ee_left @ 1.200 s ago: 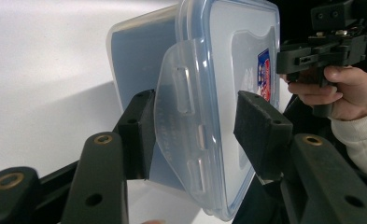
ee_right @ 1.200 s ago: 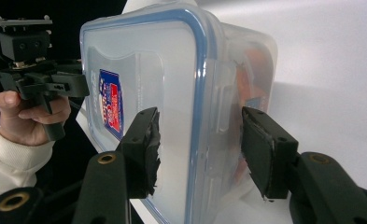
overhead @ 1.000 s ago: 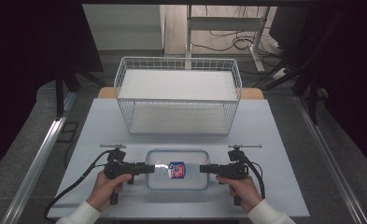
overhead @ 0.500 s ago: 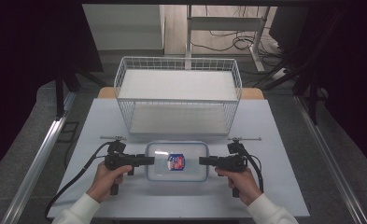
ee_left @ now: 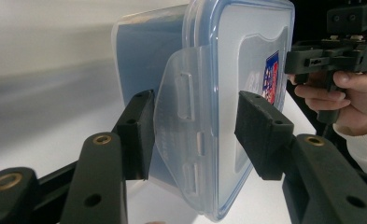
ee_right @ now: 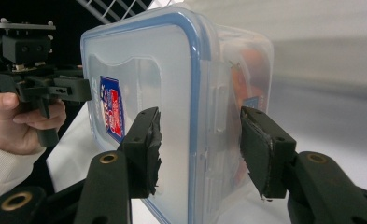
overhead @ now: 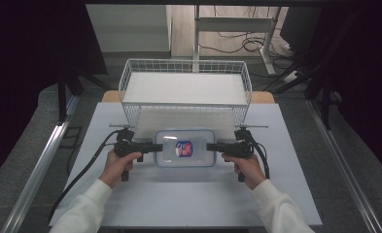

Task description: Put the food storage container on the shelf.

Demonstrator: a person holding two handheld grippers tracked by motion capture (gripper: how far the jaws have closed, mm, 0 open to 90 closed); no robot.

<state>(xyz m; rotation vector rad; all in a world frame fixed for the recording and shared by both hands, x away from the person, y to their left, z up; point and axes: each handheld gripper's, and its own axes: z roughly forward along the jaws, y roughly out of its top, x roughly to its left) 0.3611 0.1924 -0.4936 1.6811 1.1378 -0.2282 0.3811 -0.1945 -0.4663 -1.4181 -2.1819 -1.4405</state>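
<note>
While your left gripper (overhead: 155,146) and right gripper (overhead: 211,146) clamp their jaws on its two ends, the lidded plastic container (overhead: 184,147) sits between them. It is just in front of the wire basket (overhead: 185,77), over the worktop (overhead: 179,194).

This is looking like a lab or recording studio rather than a home. A plain white surface (overhead: 188,194) is standing on grey carpet, with black curtains (overhead: 33,48) hanging on both sides. Metal rails (overhead: 38,165) are running along the floor beside it. Behind, loose cables (overhead: 242,43) are lying under a height-adjustable desk frame (overhead: 227,24). A person in white sleeves is working with cabled tongs (overhead: 157,146), and a bare wire basket (overhead: 186,90) is sitting at the far edge.
</note>
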